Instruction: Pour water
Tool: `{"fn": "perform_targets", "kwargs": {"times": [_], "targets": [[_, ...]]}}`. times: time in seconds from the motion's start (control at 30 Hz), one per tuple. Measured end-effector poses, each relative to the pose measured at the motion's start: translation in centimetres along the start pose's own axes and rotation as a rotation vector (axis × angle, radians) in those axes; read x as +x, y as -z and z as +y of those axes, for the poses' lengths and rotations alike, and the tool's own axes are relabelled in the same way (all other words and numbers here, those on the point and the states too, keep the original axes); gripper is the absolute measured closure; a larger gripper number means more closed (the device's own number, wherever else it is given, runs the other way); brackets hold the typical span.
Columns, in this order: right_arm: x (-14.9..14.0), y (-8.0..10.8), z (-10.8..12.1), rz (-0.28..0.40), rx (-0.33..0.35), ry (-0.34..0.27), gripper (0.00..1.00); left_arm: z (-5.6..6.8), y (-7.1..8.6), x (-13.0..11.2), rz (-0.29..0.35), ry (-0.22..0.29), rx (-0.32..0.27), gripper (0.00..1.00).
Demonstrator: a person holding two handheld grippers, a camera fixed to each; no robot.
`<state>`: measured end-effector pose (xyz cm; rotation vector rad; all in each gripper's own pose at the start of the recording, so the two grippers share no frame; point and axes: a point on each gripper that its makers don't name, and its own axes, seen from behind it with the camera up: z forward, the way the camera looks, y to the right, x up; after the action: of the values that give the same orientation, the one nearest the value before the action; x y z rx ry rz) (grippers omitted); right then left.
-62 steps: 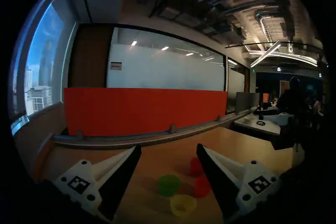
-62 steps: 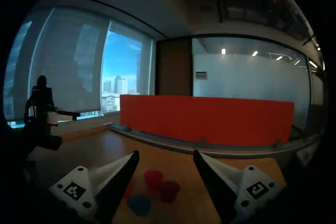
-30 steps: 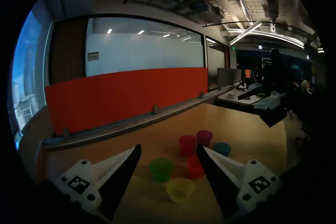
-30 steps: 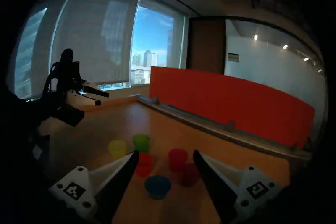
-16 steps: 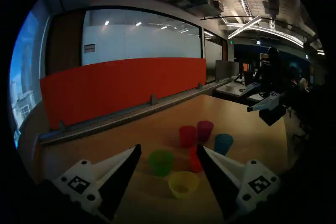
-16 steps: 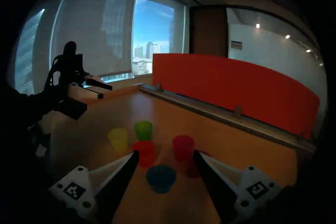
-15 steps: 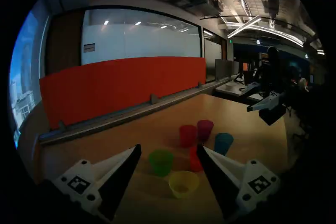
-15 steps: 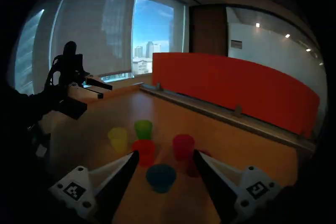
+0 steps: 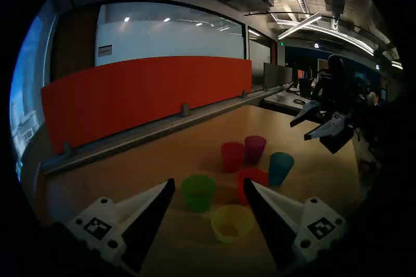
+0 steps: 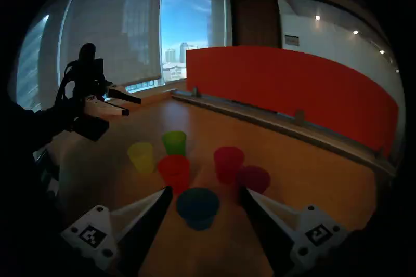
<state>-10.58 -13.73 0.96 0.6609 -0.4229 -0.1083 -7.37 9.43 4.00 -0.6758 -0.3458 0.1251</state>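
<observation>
The left gripper (image 9: 208, 181) and right gripper (image 10: 204, 188), jaws spread and empty, draw nearer the cups (image 9: 232, 156) at lower centre; no pouring yet.

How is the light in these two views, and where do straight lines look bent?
Left gripper view: dim, with glare from the ceiling light strips; the long red partition panel bows by fisheye distortion. Right gripper view: the bright window backlights the wooden table, and the round blue plastic cup lies in shadow.
</observation>
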Motion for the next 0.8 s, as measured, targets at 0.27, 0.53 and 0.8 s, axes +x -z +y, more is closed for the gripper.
{"fn": "perform_targets", "kwargs": {"times": [0.27,0.53,0.8], "targets": [[-2.0,-1.1,-0.2,-0.030,0.003,0.013,0.01,-0.3,-1.3,-0.9,-0.022,-0.007,-0.013,0.02],[-4.1,-2.3,-1.1,-0.064,0.016,0.034,0.00,-0.6,-2.5,-1.8,-0.042,-0.009,-0.020,0.02],[-5.5,-3.5,-1.6,-0.088,0.031,0.024,0.00,-0.8,-3.3,-2.4,-0.057,-0.005,-0.028,0.02]]}}
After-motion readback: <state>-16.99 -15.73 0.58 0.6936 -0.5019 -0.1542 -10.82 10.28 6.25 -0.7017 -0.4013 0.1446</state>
